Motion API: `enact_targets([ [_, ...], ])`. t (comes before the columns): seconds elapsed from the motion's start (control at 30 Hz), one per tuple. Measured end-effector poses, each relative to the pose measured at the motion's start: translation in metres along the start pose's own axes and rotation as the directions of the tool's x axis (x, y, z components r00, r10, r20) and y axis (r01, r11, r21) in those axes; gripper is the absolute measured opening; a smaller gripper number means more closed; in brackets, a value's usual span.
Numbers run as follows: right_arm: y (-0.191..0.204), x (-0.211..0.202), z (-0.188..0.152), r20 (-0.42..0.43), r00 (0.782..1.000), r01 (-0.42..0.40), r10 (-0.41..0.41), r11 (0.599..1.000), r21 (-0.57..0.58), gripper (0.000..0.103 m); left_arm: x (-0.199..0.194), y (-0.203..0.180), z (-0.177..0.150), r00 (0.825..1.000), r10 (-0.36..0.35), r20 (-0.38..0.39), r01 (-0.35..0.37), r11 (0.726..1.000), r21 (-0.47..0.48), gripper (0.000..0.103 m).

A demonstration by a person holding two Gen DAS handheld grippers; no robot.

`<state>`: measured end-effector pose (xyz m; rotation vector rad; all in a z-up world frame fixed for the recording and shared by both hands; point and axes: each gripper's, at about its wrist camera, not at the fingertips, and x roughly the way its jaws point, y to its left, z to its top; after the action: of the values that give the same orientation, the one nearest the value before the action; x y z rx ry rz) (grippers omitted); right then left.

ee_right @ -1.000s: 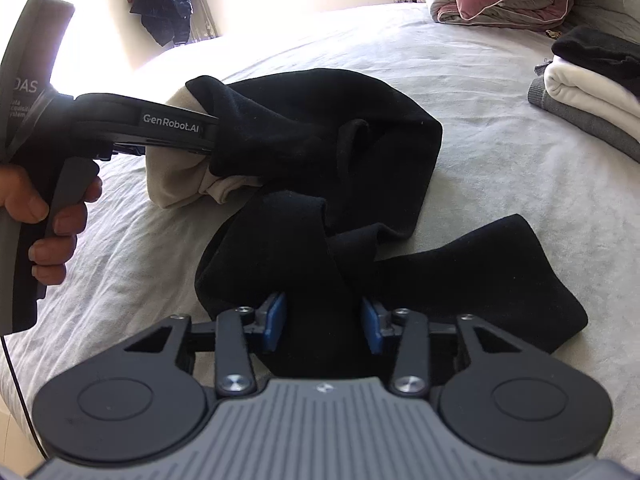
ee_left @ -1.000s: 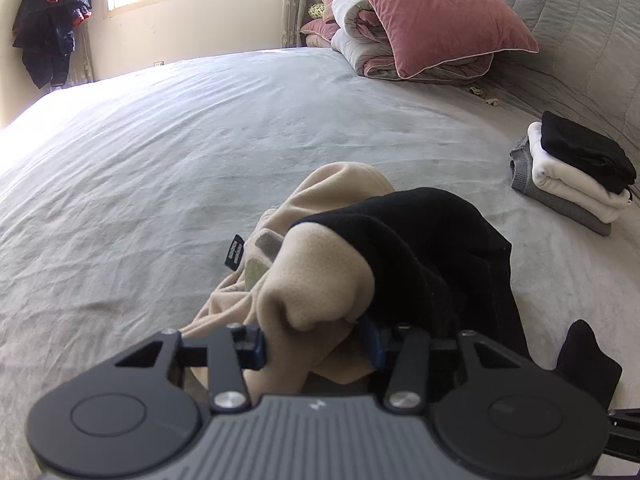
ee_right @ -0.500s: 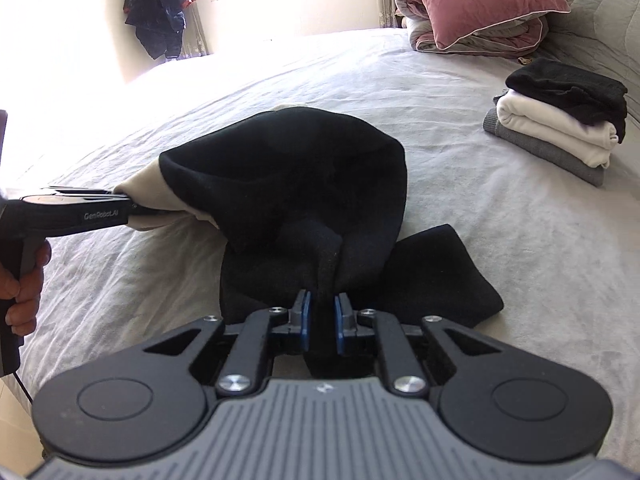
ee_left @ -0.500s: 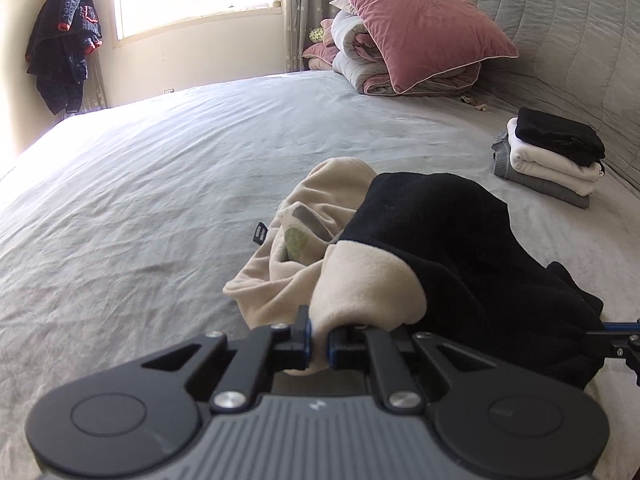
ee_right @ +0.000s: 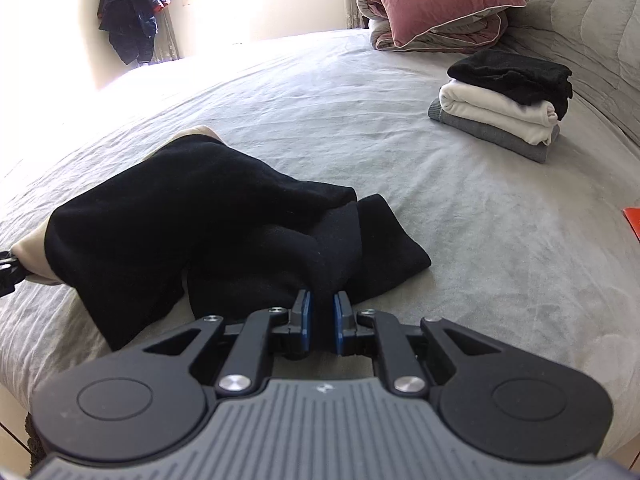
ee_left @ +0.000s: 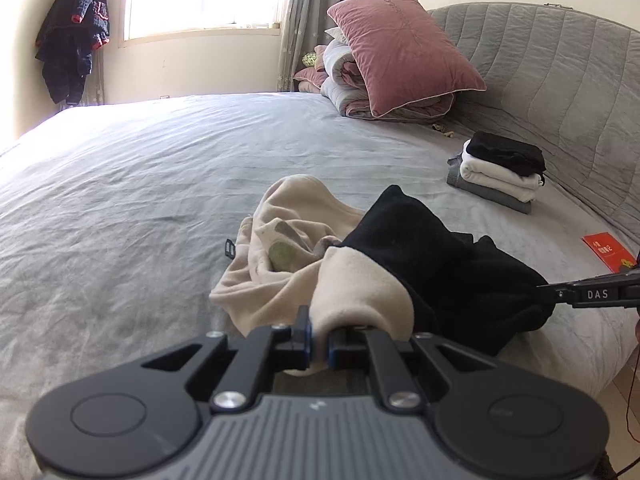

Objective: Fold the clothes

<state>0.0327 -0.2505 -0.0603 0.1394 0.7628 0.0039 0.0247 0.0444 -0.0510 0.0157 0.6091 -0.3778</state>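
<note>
Moved: both grippers have pulled apart sideways, stretching the black-and-beige garment (ee_left: 404,248) between them; jaws have just been closing on cloth.
Left gripper (ee_left: 319,338): clamped on the beige edge.
Right gripper (ee_right: 320,322): clamped on a black fold.
Garment: bunched mid-bed (ee_left: 160,184), well apart from the folded stack (ee_left: 500,176).
Risk: twisted layers may not open flat; a thin pinch could slip under tension.
</note>
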Motion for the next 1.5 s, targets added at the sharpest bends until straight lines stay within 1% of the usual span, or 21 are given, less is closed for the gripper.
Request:
enact_targets([
  [0.23,-0.011,-0.006,-0.009,-0.001,1.0,0.017,-0.017,1.0,0.009,0.013,-0.025,-0.013,-0.032,1.0,-0.005,0.022,0.005,1.0,-0.008,0.007],
  [0.43,-0.016,-0.007,-0.021,-0.01,1.0,0.02,-0.02,1.0,0.015,0.012,-0.036,-0.011,-0.055,0.999,-0.031,-0.021,0.031,0.999,-0.026,0.006],
  [0.5,-0.017,-0.008,-0.025,-0.01,1.0,0.023,-0.023,1.0,0.015,0.012,-0.039,-0.011,-0.061,0.999,-0.036,-0.036,0.036,0.999,-0.019,0.007],
  [0.57,-0.019,-0.008,-0.029,-0.011,0.999,0.032,-0.032,0.999,0.018,0.012,-0.042,-0.011,-0.064,0.998,-0.035,-0.044,0.035,0.999,-0.005,0.007],
  [0.73,-0.03,-0.006,-0.035,-0.03,0.999,0.043,-0.041,0.998,0.053,0.012,-0.048,-0.003,-0.056,0.997,-0.076,-0.03,0.077,0.997,0.019,0.01],
  [0.77,-0.032,-0.007,-0.035,-0.032,0.999,0.041,-0.039,0.997,0.064,0.012,-0.049,-0.001,-0.054,0.996,-0.084,-0.027,0.085,0.996,0.024,0.012],
  [0.8,-0.035,-0.008,-0.036,-0.028,0.999,0.035,-0.033,0.997,0.076,0.02,-0.05,0.001,-0.049,0.995,-0.092,-0.026,0.092,0.995,0.022,0.017],
  [0.83,-0.036,-0.01,-0.036,-0.024,0.999,0.033,-0.032,0.996,0.082,0.022,-0.051,0.003,-0.044,0.995,-0.099,-0.024,0.1,0.995,0.02,0.02],
  [0.87,-0.037,-0.011,-0.037,-0.02,0.999,0.031,-0.03,0.996,0.083,0.025,-0.051,0.004,-0.04,0.994,-0.107,-0.022,0.108,0.994,0.018,0.027],
  [0.9,-0.037,-0.013,-0.037,-0.014,0.999,0.03,-0.029,0.996,0.082,0.031,-0.052,0.006,-0.035,0.993,-0.114,-0.02,0.115,0.993,0.018,0.035],
  [0.93,-0.037,-0.014,-0.037,-0.007,1.0,0.03,-0.03,0.996,0.083,0.037,-0.051,0.005,-0.029,0.993,-0.114,-0.021,0.115,0.993,0.029,0.038],
  [0.97,-0.037,-0.015,-0.036,0.001,1.0,0.029,-0.03,0.996,0.088,0.046,-0.049,0.004,-0.024,0.993,-0.115,-0.022,0.116,0.992,0.04,0.041],
  [1.0,-0.037,-0.016,-0.036,0.003,1.0,0.022,-0.023,0.995,0.095,0.051,-0.048,0.003,-0.019,0.993,-0.115,-0.022,0.116,0.992,0.051,0.043],
  [1.07,-0.037,-0.016,-0.036,0.007,1.0,0.006,-0.007,0.994,0.11,0.052,-0.044,0.0,-0.009,0.993,-0.119,-0.019,0.12,0.99,0.072,0.045],
  [1.17,-0.035,-0.016,-0.034,0.0,1.0,-0.015,0.016,0.992,0.125,0.053,-0.038,-0.001,0.003,0.992,-0.127,-0.013,0.128,0.989,0.074,0.052],
  [1.27,-0.033,-0.017,-0.031,-0.002,1.0,-0.026,0.027,0.992,0.126,0.054,-0.036,0.003,0.015,0.984,-0.176,-0.023,0.177,0.982,0.071,0.055],
  [1.37,-0.036,-0.018,-0.026,-0.004,0.999,-0.049,0.05,0.99,0.133,0.062,-0.04,0.013,0.022,0.975,-0.222,-0.031,0.223,0.971,0.086,0.059],
  [1.43,-0.038,-0.017,-0.023,-0.008,0.998,-0.062,0.063,0.989,0.137,0.064,-0.045,0.027,0.024,0.968,-0.249,-0.035,0.251,0.964,0.089,0.069],
  [1.47,-0.039,-0.016,-0.021,-0.011,0.998,-0.067,0.069,0.988,0.138,0.064,-0.046,0.034,0.023,0.961,-0.272,-0.044,0.275,0.958,0.079,0.079],
  [1.5,-0.04,-0.015,-0.02,-0.016,0.997,-0.072,0.075,0.987,0.14,0.065,-0.048,0.042,0.023,0.954,-0.294,-0.052,0.297,0.952,0.069,0.087],
])
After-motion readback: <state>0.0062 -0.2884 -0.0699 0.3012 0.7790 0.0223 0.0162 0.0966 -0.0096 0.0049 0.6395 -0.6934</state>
